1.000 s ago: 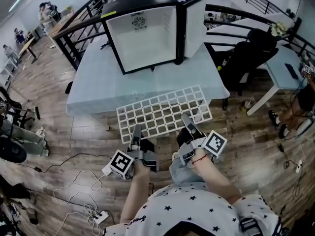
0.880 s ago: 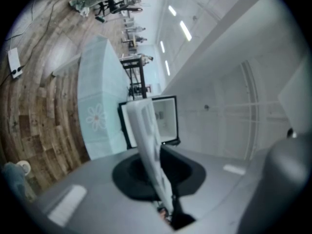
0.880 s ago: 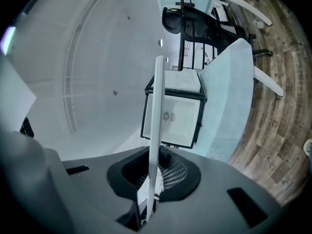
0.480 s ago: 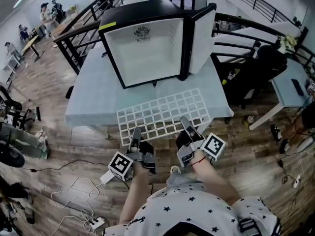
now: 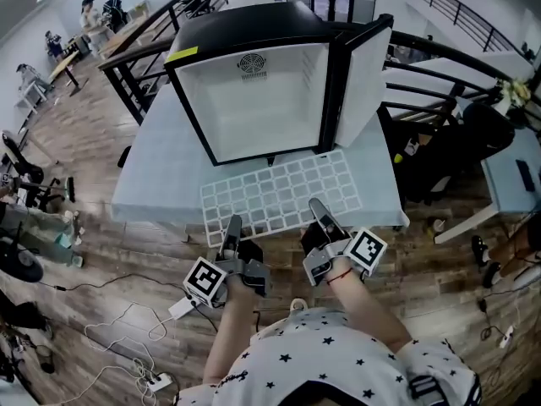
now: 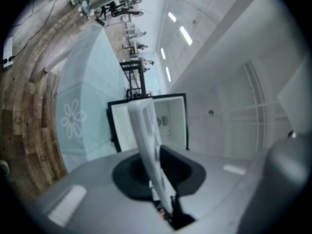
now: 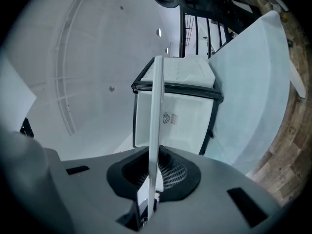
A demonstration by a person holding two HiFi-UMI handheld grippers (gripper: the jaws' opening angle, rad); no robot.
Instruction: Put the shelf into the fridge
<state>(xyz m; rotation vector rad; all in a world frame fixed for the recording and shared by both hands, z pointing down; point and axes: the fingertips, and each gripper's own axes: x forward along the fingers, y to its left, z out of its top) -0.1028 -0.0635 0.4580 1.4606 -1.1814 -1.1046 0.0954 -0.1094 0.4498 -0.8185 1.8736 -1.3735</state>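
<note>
A white grid shelf (image 5: 279, 193) hangs flat in front of the open black mini fridge (image 5: 254, 91), its far edge close to the fridge's bottom lip. My left gripper (image 5: 232, 225) is shut on the shelf's near edge at the left. My right gripper (image 5: 319, 207) is shut on the same edge further right. In the left gripper view the shelf (image 6: 146, 130) shows edge-on between the jaws, with the fridge (image 6: 170, 121) behind it. The right gripper view also shows the shelf (image 7: 155, 121) edge-on, pointing at the white fridge cavity (image 7: 175, 111). The cavity looks empty.
The fridge door (image 5: 365, 79) stands swung open at the right. The fridge sits on a pale table (image 5: 161, 167). Black railings (image 5: 135, 53) run behind it, a dark chair (image 5: 473, 134) stands at the right, and cables (image 5: 127, 345) lie on the wooden floor at the left.
Both grippers have carried the shelf forward toward the fridge. The fridge now shows larger and nearer, and the shelf's far edge has come up to its opening.
</note>
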